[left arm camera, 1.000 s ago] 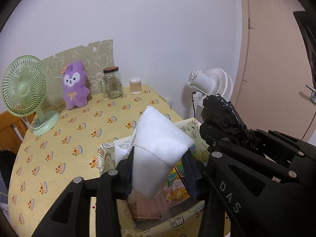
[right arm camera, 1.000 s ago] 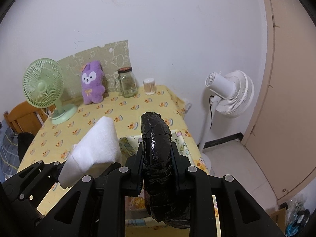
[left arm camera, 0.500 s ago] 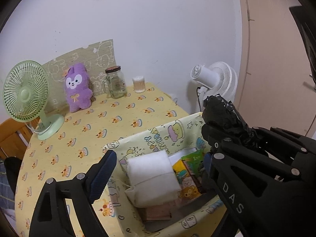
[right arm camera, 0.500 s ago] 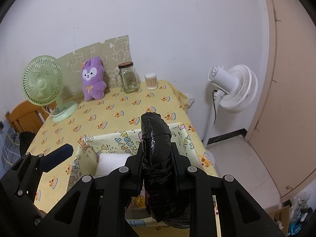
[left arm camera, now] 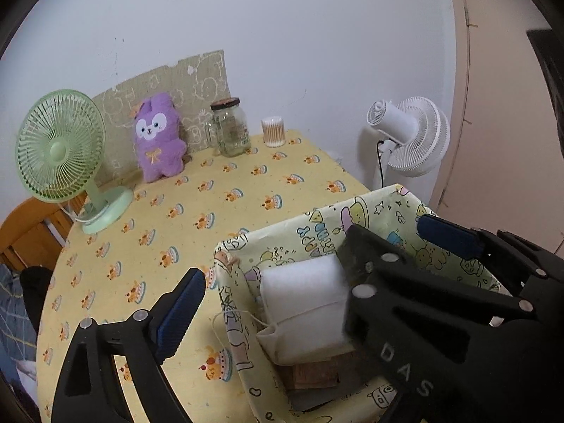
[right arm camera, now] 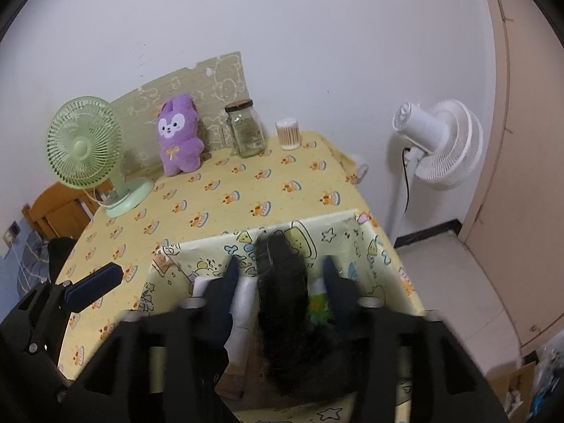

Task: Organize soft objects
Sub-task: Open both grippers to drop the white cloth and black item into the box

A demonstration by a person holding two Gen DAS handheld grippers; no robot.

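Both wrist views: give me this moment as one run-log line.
left gripper: open, empty | white pad: in fabric basket | right gripper: jaws just opening, black bundle between them over basket

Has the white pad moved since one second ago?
Yes. The white pad went down from between the left gripper fingers and now lies inside the printed fabric box, below its rim.
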